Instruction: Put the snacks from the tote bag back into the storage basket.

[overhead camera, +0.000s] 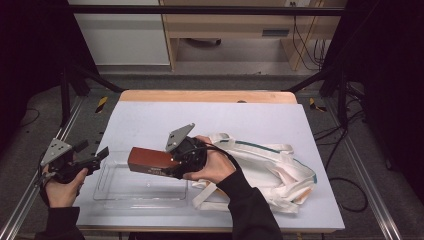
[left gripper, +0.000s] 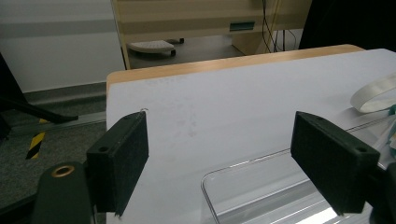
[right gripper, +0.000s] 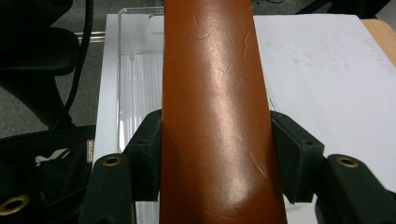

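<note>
My right gripper (overhead camera: pixel 172 165) is shut on a long brown leather case (overhead camera: pixel 150 161), and holds it level over the right part of a clear plastic tray (overhead camera: pixel 107 192). In the right gripper view the brown case (right gripper: pixel 215 107) runs up the middle, both pads pressed on its sides, with the tray (right gripper: pixel 135 70) beneath it. My left gripper (overhead camera: pixel 92 156) hovers open at the tray's left end, off the table's left edge. In the left gripper view its jaws stand wide apart with nothing between them, and the tray's corner (left gripper: pixel 243 179) lies just ahead.
A white cloth bag (overhead camera: pixel 265 167) with green trim and long straps lies on the table's right half, under my right forearm. The pale grey mat (overhead camera: pixel 210 117) covers the table, with a wooden edge (overhead camera: pixel 207 96) at the back. Metal rails flank both sides.
</note>
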Available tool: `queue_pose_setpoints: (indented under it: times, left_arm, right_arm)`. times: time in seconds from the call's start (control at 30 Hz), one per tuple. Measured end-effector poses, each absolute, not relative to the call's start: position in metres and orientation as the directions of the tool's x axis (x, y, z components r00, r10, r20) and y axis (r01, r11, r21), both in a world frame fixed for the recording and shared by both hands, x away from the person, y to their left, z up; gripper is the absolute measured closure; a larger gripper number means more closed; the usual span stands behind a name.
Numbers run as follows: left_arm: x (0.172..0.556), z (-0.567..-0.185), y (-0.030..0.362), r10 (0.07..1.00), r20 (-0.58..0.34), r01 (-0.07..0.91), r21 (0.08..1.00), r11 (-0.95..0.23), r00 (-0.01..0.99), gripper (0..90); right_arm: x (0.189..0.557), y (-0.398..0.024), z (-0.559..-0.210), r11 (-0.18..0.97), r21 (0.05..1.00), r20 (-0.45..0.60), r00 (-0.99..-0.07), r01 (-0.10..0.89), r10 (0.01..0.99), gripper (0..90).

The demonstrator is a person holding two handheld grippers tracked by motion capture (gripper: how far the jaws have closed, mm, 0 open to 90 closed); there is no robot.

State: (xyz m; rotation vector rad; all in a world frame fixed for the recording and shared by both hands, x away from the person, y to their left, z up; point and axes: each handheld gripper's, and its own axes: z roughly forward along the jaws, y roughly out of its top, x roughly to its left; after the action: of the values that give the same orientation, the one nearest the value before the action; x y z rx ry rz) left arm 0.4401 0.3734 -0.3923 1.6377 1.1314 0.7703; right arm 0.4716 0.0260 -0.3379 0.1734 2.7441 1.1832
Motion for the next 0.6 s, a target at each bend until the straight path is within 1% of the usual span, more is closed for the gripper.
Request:
queue_pose_setpoints:
  times: [0.37,0.6]
  left_arm:
    - [0.439,-0.39,0.379,0.934,-0.036,0.31,0.947,-0.081,0.356,18.5]
    - [0.438,-0.39,0.381,0.935,-0.04,0.309,0.948,-0.076,0.352,18.6]
  right_arm:
    - [0.47,0.054,-0.347,0.694,0.719,-0.091,-0.989,0.016,0.117,43.4]
    - [0.469,0.066,-0.355,0.706,0.708,-0.084,-0.991,0.015,0.105,43.4]
